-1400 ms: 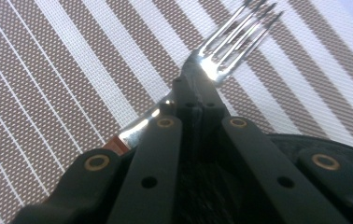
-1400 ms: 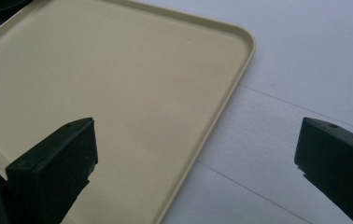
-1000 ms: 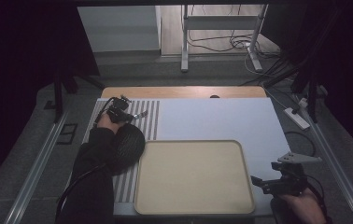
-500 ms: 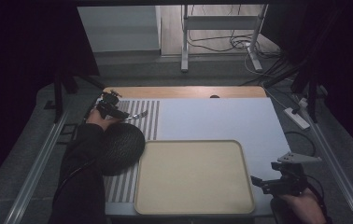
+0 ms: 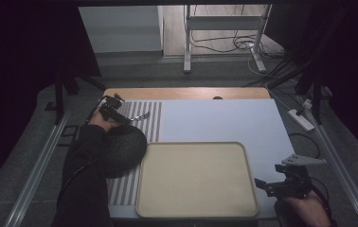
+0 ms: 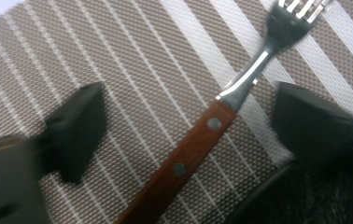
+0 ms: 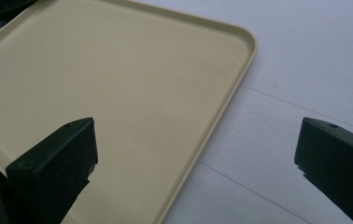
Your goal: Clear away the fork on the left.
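A fork [image 5: 140, 116] with a wooden handle [image 6: 184, 158] lies flat on the striped placemat [image 5: 154, 126] at the table's far left. My left gripper [image 5: 126, 118] hovers over the handle end, and its jaws have just been opening. In the left gripper view the left gripper [image 6: 188, 121] stands open, the handle passing between the jaws without either pad pressing on it. My right gripper [image 5: 262, 185] rests open and empty at the front right corner of the beige tray [image 5: 244, 158]. In the right gripper view the right gripper [image 7: 195, 135] straddles the tray's rim [image 7: 240, 70].
A dark round textured object [image 5: 122, 146] sits on the placemat just in front of the left hand, partly under the sleeve. The tray is bare. White table surface [image 5: 224, 118] lies beyond the tray. A power strip [image 5: 301, 119] and cables lie on the floor right.
The left gripper has opened and let go of the fork, then drawn back toward the far left. The fork stays on the placemat. The right gripper has not moved.
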